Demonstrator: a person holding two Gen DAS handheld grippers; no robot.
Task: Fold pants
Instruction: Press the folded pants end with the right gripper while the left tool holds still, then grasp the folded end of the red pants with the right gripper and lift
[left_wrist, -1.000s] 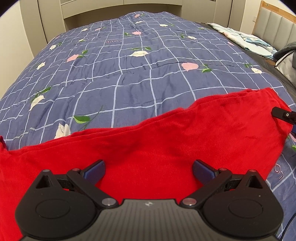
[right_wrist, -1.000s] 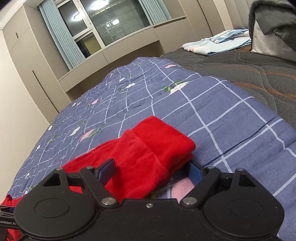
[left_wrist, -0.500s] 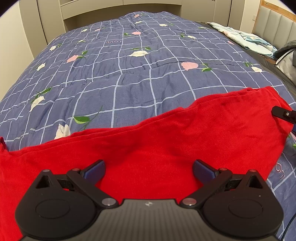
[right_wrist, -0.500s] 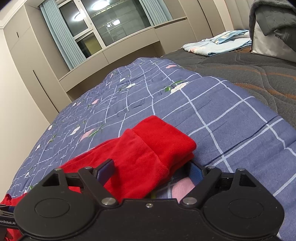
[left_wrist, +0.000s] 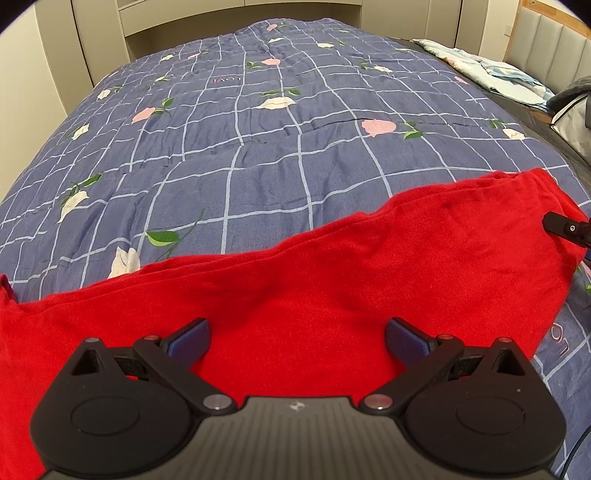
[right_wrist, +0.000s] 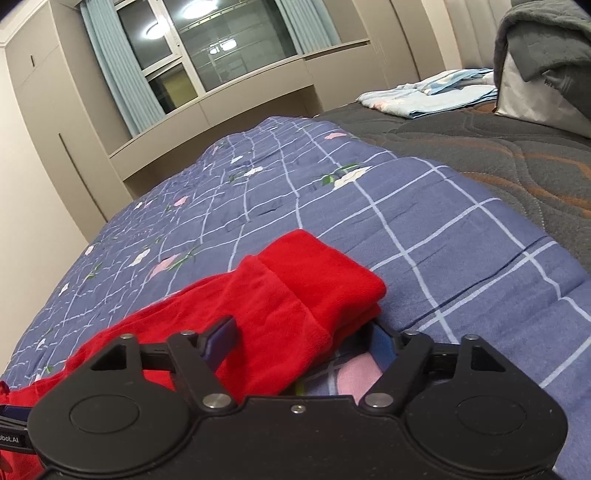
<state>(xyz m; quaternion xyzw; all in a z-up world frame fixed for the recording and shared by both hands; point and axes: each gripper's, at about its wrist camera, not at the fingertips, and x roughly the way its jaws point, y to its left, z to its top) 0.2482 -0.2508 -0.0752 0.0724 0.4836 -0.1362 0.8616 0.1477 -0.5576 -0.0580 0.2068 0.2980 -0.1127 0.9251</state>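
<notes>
One pair of bright red knit pants (left_wrist: 332, 280) is lying on one blue checked floral quilt (left_wrist: 258, 140). One pale blue folded sheet (right_wrist: 428, 98) and one grey blanket (right_wrist: 546, 33) are sitting beyond. Two black two-finger tools are showing: left (left_wrist: 297, 334), right (right_wrist: 306, 338).

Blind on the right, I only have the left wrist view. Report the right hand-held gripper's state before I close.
Observer: The right hand-held gripper is open. The end of the red pants lies between its fingers, unclamped.
Operator: Describe that end.
Observer: It is doubled over in layers, with a hemmed band on top.
Operator: Tell me how it sits in the gap.
Observer: It fills the left part only. Toward the right finger, bare blue quilt with a pink flower print shows.
</notes>
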